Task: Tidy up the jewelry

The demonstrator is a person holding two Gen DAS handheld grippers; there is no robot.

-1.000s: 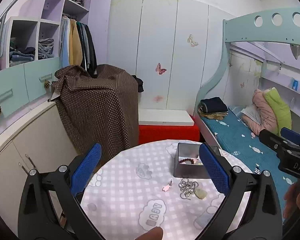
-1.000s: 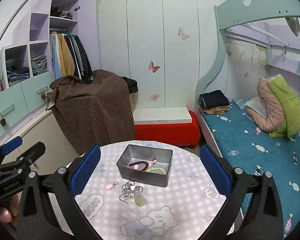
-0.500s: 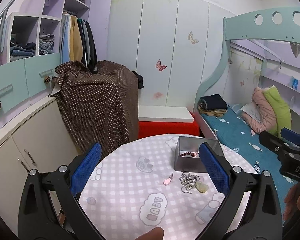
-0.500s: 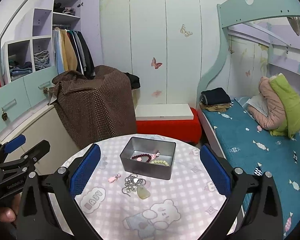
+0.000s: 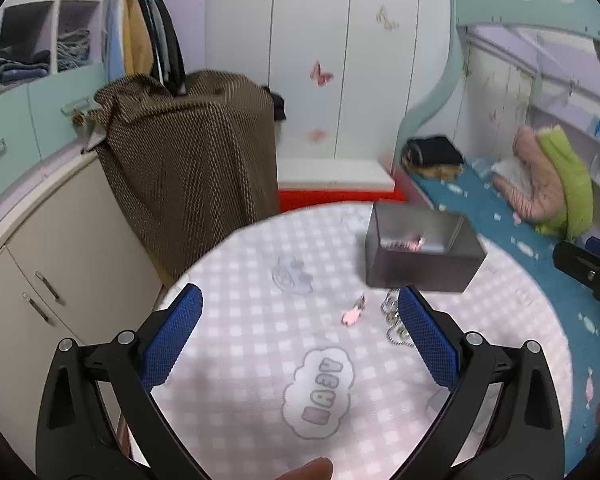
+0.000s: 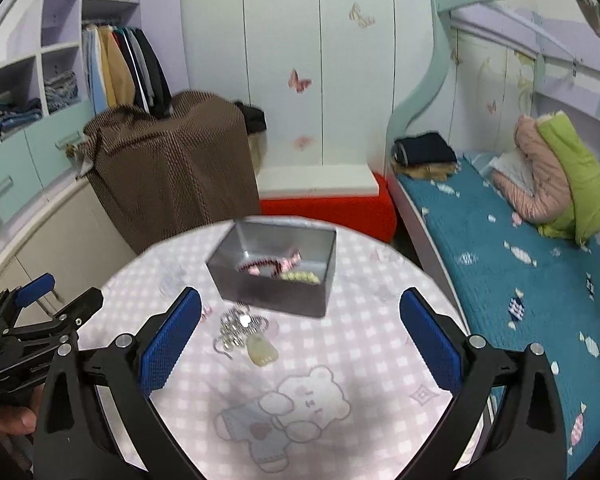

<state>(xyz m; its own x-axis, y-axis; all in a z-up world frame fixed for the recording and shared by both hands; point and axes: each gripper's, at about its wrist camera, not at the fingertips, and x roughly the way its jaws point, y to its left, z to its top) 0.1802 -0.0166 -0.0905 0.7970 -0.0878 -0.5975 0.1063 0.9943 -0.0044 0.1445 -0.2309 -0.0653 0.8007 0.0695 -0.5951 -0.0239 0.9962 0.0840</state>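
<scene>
A grey metal box (image 6: 276, 272) stands on the round checked table (image 6: 340, 360) and holds a dark bead bracelet, a pink piece and a pale green bracelet (image 6: 302, 277). In front of it lies a silver chain with a pale stone pendant (image 6: 244, 334). A small pink charm (image 5: 353, 312) lies to the left of the chain (image 5: 392, 316); the box (image 5: 416, 252) is behind them. My left gripper (image 5: 300, 332) is open and empty above the table. My right gripper (image 6: 300, 328) is open and empty, above the chain and box.
A brown dotted cloth (image 6: 172, 168) covers furniture behind the table. A red-and-white bench (image 6: 324, 196) stands at the back. A bed with a teal cover (image 6: 520, 264) runs along the right. Cabinets (image 5: 40, 264) line the left.
Both grippers have moved forward and down toward the table; the box and jewelry look larger and closer. Both stay open.
</scene>
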